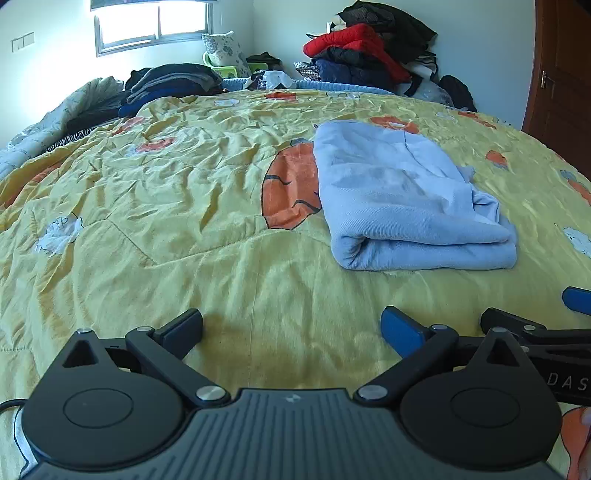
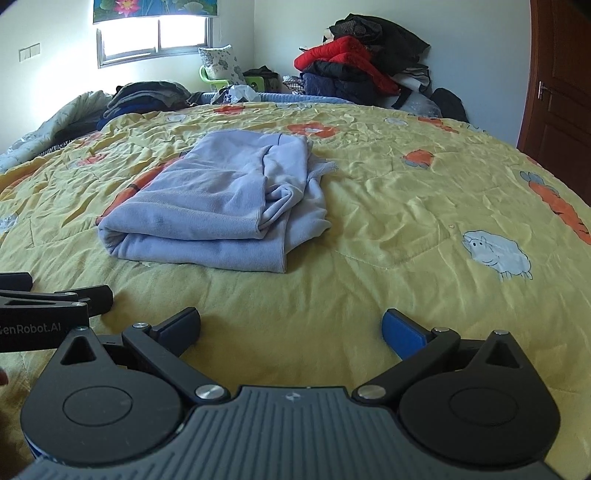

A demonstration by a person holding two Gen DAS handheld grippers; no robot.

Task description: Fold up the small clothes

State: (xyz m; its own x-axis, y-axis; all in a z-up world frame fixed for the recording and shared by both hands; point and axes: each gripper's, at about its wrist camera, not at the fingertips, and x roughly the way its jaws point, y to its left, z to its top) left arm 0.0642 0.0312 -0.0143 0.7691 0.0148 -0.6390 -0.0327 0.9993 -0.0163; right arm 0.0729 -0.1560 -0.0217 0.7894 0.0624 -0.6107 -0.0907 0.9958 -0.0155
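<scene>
A light blue garment (image 1: 406, 199) lies folded into a thick rectangle on the yellow quilt (image 1: 166, 206); it sits ahead and to the right in the left wrist view, ahead and to the left (image 2: 221, 206) in the right wrist view. My left gripper (image 1: 295, 326) hovers low over bare quilt short of it, open wide, nothing between its fingers. My right gripper (image 2: 291, 326) is likewise open over the quilt (image 2: 388, 206), holding nothing. Each gripper's fingers show at the edge of the other's view, side by side.
Piles of dark and red clothes (image 1: 369, 48) stack at the far end of the bed against the wall. Folded dark clothes (image 1: 170, 83) lie at the far left. A brown door (image 2: 561, 85) stands at the right. A window (image 1: 151, 26) is behind the bed.
</scene>
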